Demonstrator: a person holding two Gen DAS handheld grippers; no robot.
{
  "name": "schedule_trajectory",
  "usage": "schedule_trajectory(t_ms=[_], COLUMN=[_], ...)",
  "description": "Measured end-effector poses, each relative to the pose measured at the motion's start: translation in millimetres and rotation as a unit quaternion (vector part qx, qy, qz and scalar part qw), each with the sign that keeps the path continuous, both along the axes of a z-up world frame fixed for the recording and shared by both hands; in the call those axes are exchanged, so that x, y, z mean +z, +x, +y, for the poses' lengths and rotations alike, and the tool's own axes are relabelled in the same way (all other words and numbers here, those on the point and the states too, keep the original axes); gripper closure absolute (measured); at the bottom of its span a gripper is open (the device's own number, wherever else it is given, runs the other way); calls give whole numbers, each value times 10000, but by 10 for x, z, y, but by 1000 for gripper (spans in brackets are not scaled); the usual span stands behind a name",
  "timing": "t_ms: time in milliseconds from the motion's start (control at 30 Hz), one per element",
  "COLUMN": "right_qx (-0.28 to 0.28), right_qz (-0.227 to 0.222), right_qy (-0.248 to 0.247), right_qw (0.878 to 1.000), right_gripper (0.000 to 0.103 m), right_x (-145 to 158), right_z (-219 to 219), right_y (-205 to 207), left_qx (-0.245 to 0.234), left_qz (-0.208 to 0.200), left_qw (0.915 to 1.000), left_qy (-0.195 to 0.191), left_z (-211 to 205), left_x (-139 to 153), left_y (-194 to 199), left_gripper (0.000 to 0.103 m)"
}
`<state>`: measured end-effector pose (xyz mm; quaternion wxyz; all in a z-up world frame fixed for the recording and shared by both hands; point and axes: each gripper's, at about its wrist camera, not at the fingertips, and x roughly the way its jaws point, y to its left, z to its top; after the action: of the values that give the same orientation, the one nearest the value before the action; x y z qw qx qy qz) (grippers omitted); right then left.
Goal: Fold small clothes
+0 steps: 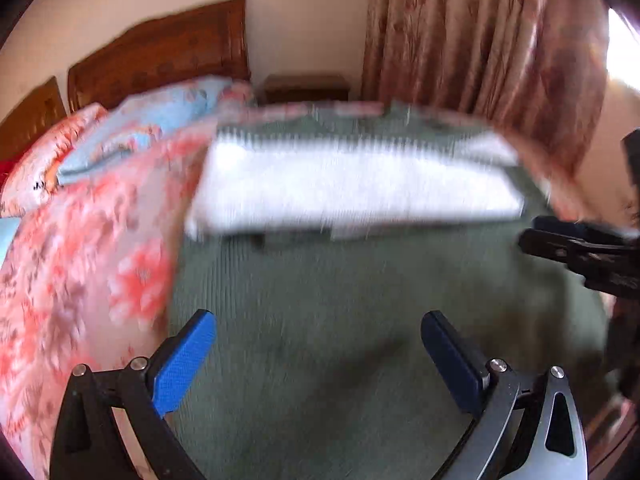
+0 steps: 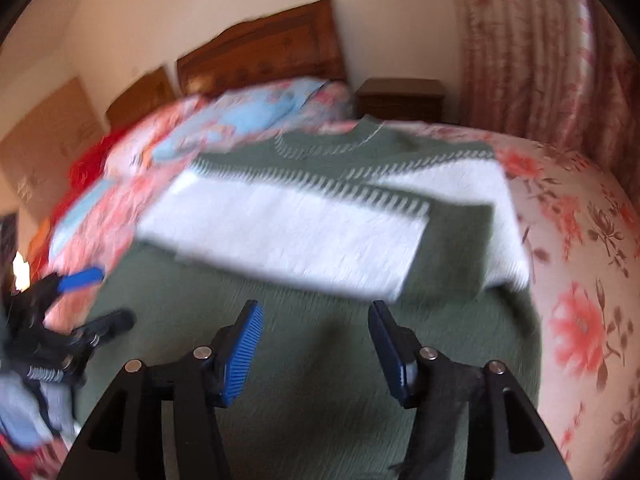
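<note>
Both grippers, left (image 1: 318, 354) and right (image 2: 316, 346), gape empty (blue-padded) above sweater (image 2: 320, 360).

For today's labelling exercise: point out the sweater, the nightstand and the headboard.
sweater (image 2: 320, 360): right wrist view, green lower body.
nightstand (image 2: 401, 96): right wrist view, front face.
headboard (image 2: 264, 52): right wrist view, carved wooden panel.

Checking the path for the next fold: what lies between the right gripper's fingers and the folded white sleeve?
Only bare green sweater between right gripper and white sleeve, in the right wrist view.
</note>
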<state>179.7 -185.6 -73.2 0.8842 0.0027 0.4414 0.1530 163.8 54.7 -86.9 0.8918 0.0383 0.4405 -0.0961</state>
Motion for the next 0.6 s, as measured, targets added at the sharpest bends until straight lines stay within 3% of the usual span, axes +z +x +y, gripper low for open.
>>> schedule_trajectory(t_ms=[33, 100, 133, 200, 267, 367, 500, 600], right_qx=[114, 449, 605, 613, 512, 544, 221, 470], right_qz=[182, -68, -129, 94, 286, 307, 385, 156], right_qy=[-395, -1049, -1252, -1136, -764, -1102, -1176, -754], right_qw=[9990, 9934, 9902, 9916, 9954, 9919, 9921, 9959], right_gripper=[46, 47, 47, 47, 40, 37, 39, 43], right_x=[-90, -132, -120, -97, -80, -85, -32, 109], right_z=[64, 139, 124, -28, -256, -430, -464, -211], right_y=[-76, -308, -451, -584, -681, -840, -936, -1009], left_qx=[-7, -8, -25, -114, -170, -171, -9, -285], left_qz=[191, 190, 278, 274, 269, 309, 256, 31], left_qw=[9998, 9998, 9996, 9996, 9995, 9993, 9996, 9989], left_qy=[74, -50, 96, 27, 91, 102, 129, -366], left_z=[18, 96, 113, 165, 174, 215, 179, 19], left_x=[-76, -67, -98, -106, -106, -104, 9, 224], left_y=[-50, -105, -119, -179, -249, -278, -300, -379], left_gripper=[0, 0, 0, 0, 0, 0, 0, 0])
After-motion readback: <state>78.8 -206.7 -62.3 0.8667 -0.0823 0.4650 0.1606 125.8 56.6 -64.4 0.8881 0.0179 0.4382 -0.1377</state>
